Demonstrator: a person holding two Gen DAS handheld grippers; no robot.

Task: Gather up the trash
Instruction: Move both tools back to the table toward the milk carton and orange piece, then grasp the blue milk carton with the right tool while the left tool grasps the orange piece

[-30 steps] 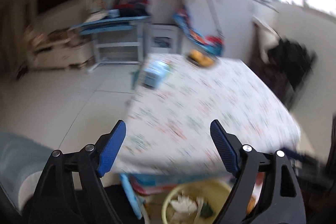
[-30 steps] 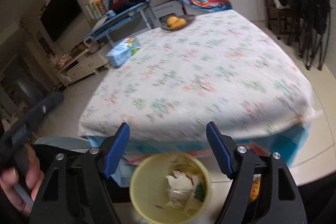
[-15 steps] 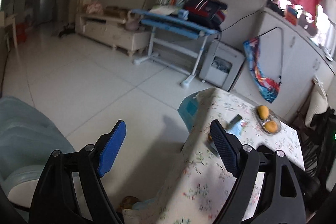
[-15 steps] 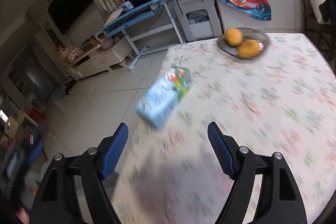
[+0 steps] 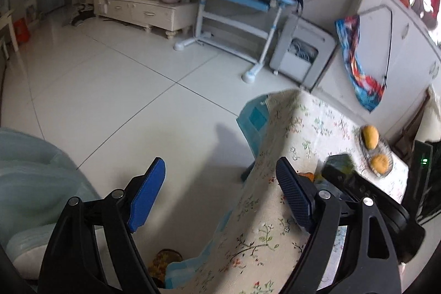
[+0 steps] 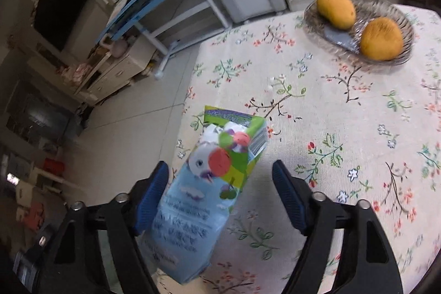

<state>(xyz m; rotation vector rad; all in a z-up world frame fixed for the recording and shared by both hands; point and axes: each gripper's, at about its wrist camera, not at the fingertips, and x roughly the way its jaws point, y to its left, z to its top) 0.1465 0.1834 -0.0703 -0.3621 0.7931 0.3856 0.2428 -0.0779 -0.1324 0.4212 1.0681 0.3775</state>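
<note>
Both wrist views look steeply down, sharing the table [image 5: 317, 126] and fruit dish [image 6: 397, 15].

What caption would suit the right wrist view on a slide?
Right tongs close around a blue snack bag on the flowered tablecloth, near a fruit dish.

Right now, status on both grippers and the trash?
Right gripper closing around the blue carton, gap still at right pad. Left gripper open, empty, over the table edge. Fruit dish well clear.
</note>
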